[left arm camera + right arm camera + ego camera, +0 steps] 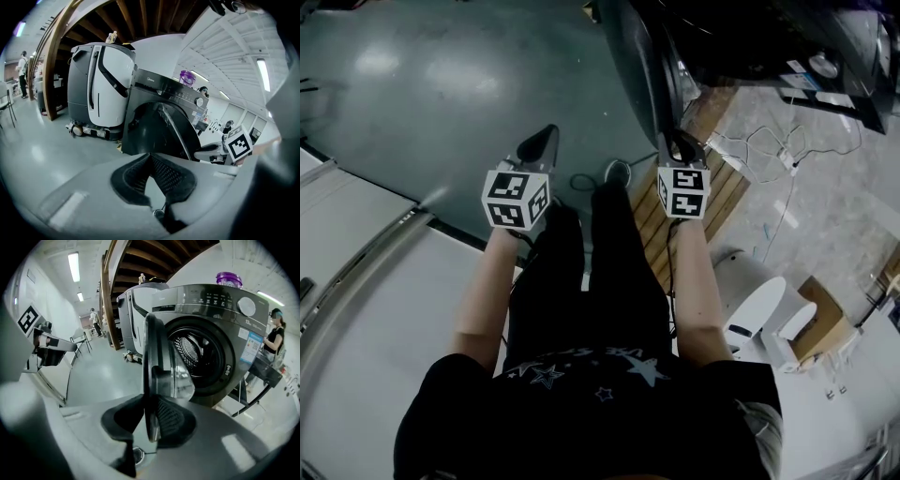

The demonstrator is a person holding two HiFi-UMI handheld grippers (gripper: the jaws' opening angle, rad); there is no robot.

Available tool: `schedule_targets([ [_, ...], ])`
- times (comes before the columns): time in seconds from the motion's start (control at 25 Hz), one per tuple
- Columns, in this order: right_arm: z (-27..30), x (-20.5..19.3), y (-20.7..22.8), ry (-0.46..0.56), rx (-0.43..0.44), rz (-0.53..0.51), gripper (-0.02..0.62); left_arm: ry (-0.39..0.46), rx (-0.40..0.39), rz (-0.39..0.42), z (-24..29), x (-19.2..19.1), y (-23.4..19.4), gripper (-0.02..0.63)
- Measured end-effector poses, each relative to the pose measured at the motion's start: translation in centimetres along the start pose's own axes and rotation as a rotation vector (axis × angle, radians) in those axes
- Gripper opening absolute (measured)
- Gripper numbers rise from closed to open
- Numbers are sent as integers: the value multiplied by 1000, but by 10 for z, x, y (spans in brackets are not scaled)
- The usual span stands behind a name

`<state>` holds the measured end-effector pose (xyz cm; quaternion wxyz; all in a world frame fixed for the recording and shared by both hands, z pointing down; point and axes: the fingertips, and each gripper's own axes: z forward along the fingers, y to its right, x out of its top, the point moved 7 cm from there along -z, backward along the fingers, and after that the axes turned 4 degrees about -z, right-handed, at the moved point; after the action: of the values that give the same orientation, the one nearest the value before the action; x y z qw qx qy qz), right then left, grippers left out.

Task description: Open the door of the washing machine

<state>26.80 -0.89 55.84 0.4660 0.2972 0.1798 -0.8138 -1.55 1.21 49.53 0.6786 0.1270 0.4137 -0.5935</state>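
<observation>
Right claw (150,409) on door (161,357) rim

black starred shirt (591,412) | black trousers (614,272) | left claw (546,136), right claw (679,141) grey

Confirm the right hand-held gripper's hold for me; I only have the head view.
Observer: In the right gripper view, the right hand-held gripper has its jaws closed on the rim of the washing machine door.
Operator: Report how far the door is open.
Observer: It stands swung well away from the front, edge-on to that camera; the drum shows uncovered beside it.
Operator: Check the left one.
Observer: The left hand-held gripper has its jaws together with nothing between them.
</observation>
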Motion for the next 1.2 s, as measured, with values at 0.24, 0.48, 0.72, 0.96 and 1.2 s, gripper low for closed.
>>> schedule_targets([
  [0.24,6,5,-50,-2,63,30,94,14,41,-21,-26,-10,-27,11],
  [0.48,14,19,-106,-1,97,72,106,52,101,-55,-62,-16,-66,11],
  [0.72,28,36,-158,-6,119,122,112,87,177,-108,-102,-30,-114,11],
  [0.96,45,56,-204,-17,129,156,112,116,224,-143,-138,-41,-156,11],
  [1.2,62,79,-241,-14,129,222,117,140,242,-201,-174,-53,-192,11],
])
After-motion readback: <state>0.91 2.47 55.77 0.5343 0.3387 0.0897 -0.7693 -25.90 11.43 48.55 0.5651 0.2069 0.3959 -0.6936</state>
